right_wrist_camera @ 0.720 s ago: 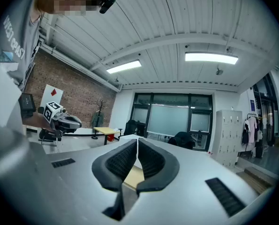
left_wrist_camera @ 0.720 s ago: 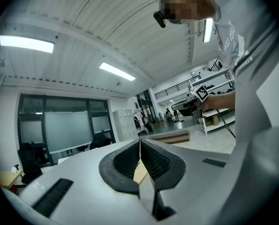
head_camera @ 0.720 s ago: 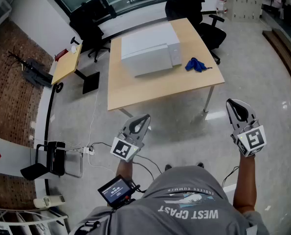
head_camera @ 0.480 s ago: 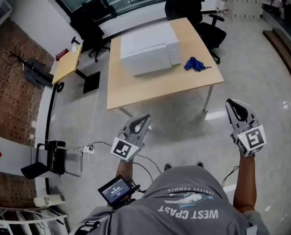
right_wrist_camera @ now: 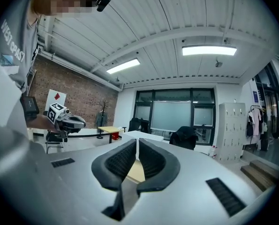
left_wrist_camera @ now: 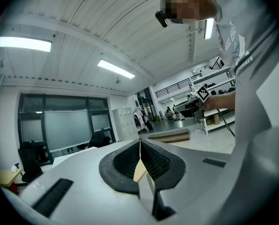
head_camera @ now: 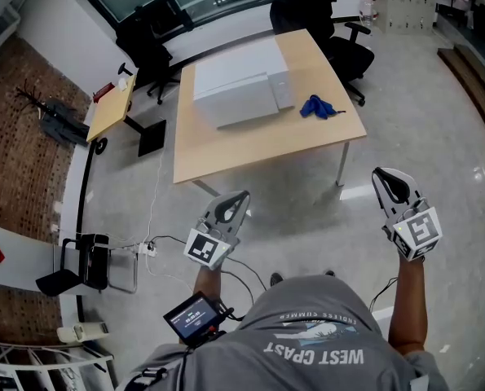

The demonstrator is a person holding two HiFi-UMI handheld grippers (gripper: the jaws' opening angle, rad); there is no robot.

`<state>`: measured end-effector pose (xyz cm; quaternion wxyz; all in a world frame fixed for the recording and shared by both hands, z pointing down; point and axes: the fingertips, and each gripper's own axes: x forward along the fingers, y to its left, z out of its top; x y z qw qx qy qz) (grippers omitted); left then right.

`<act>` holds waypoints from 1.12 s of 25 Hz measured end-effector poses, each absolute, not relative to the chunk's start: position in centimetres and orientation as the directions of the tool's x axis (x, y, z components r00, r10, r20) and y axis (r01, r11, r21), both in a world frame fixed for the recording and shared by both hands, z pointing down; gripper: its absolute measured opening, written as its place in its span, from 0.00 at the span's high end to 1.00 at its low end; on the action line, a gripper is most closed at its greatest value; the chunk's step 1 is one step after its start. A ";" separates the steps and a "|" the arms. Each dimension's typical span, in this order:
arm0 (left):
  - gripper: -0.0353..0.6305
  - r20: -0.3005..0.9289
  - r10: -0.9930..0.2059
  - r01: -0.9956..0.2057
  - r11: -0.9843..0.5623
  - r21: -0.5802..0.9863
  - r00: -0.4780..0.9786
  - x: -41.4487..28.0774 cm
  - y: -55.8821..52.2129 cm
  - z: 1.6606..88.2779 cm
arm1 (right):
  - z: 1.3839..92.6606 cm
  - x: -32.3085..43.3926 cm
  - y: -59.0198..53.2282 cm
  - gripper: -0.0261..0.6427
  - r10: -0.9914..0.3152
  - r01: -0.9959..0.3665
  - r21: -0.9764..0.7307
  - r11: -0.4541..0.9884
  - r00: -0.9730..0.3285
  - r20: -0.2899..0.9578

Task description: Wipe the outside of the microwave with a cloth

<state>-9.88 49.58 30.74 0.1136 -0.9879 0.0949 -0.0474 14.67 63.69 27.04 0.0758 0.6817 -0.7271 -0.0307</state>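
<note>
A white microwave [head_camera: 238,88] sits on a light wooden table [head_camera: 258,141] well ahead of me. A crumpled blue cloth [head_camera: 317,107] lies on the table just right of the microwave. My left gripper [head_camera: 240,195] is held over the floor, short of the table's near edge, jaws shut with nothing between them. My right gripper [head_camera: 382,175] hangs over the floor to the right of the table's near right corner, also shut and empty. In the left gripper view the left gripper [left_wrist_camera: 140,142] points level at the room; in the right gripper view the right gripper [right_wrist_camera: 137,142] points at the microwave [right_wrist_camera: 140,136].
Black office chairs [head_camera: 311,10] stand behind the table. A small yellow side table [head_camera: 112,104] and a folded chair [head_camera: 83,267] stand at the left. Cables [head_camera: 156,243] trail on the grey floor near my feet. Lockers [right_wrist_camera: 230,130] line the far right wall.
The table, microwave and cloth have slid slightly left and up in the head view. Both grippers keep their pose, shut and empty.
</note>
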 end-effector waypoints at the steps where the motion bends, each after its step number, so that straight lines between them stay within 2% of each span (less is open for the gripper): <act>1: 0.91 0.073 -0.199 -0.177 -0.956 -0.234 0.977 -9.5 49.8 30.9 | 27.3 15.0 63.8 0.92 -0.995 -0.987 0.142 0.077 -0.067 0.076; 13: 0.91 0.130 -0.244 -0.222 -0.962 -0.161 0.961 -7.0 46.1 34.9 | 31.6 18.6 57.3 0.92 -0.976 -0.983 0.084 0.160 -0.145 0.163; 20: 0.91 0.121 -0.216 -0.200 -0.970 -0.135 0.969 -5.2 36.5 36.2 | 33.4 19.9 47.7 0.92 -0.970 -0.987 0.071 0.147 -0.130 0.207; 28: 0.91 0.106 -0.159 -0.148 -0.984 -0.101 0.982 -4.2 23.5 38.1 | 34.8 20.6 35.7 0.92 -0.967 -0.994 0.079 0.078 -0.057 0.247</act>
